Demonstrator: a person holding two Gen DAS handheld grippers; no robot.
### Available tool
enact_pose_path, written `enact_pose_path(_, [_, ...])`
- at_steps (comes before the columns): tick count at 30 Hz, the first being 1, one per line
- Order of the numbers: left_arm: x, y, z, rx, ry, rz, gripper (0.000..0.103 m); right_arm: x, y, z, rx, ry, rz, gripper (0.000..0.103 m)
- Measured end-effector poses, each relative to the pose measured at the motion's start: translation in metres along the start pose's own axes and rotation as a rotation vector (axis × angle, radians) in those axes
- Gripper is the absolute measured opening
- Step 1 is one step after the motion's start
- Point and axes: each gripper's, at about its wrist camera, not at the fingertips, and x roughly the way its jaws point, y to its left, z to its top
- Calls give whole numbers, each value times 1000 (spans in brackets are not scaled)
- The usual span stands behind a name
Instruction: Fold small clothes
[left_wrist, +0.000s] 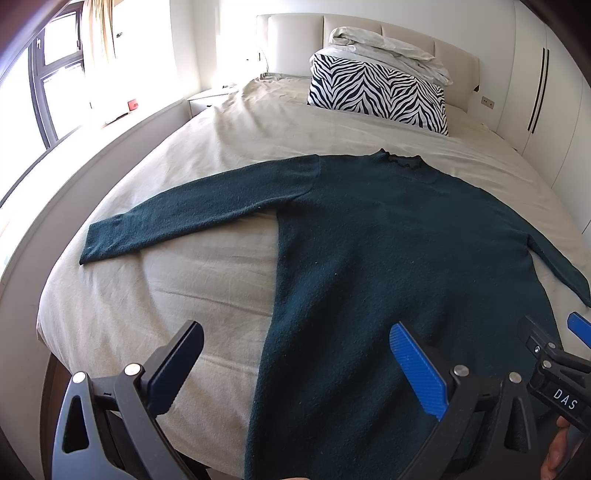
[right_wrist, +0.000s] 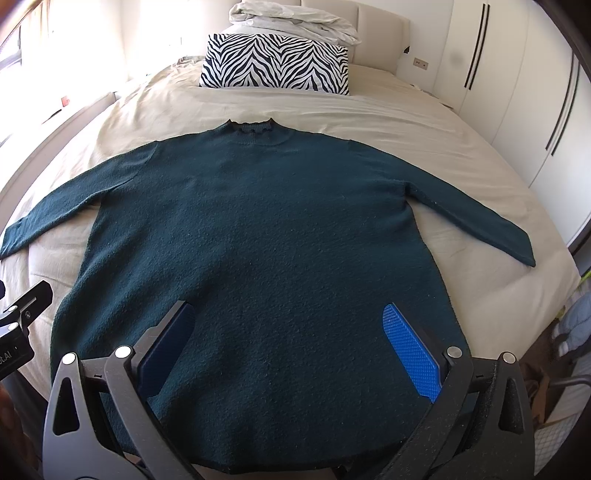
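Note:
A dark teal long-sleeved sweater (right_wrist: 258, 236) lies flat on the bed, neck away from me, both sleeves spread out; it also shows in the left wrist view (left_wrist: 388, 251). My left gripper (left_wrist: 295, 354) is open and empty, above the sweater's lower left side edge. My right gripper (right_wrist: 288, 332) is open and empty, above the sweater's lower body near the hem. The right gripper's tip shows in the left wrist view (left_wrist: 554, 343).
The beige bed sheet (right_wrist: 424, 122) covers the bed. A zebra-print pillow (right_wrist: 275, 61) with a crumpled white duvet (right_wrist: 295, 20) on top stands at the headboard. White wardrobes (right_wrist: 517, 92) line the right side. A window (left_wrist: 55, 74) is at left.

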Motion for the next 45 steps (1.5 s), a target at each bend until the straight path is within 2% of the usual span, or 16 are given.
enact_pose_path(28, [3, 1, -2, -2, 10, 8, 103, 2, 1, 0, -4, 1, -1, 103])
enact_pose_path(45, [17, -1, 0, 1, 41, 7, 103, 17, -3, 4, 2, 20, 7, 103])
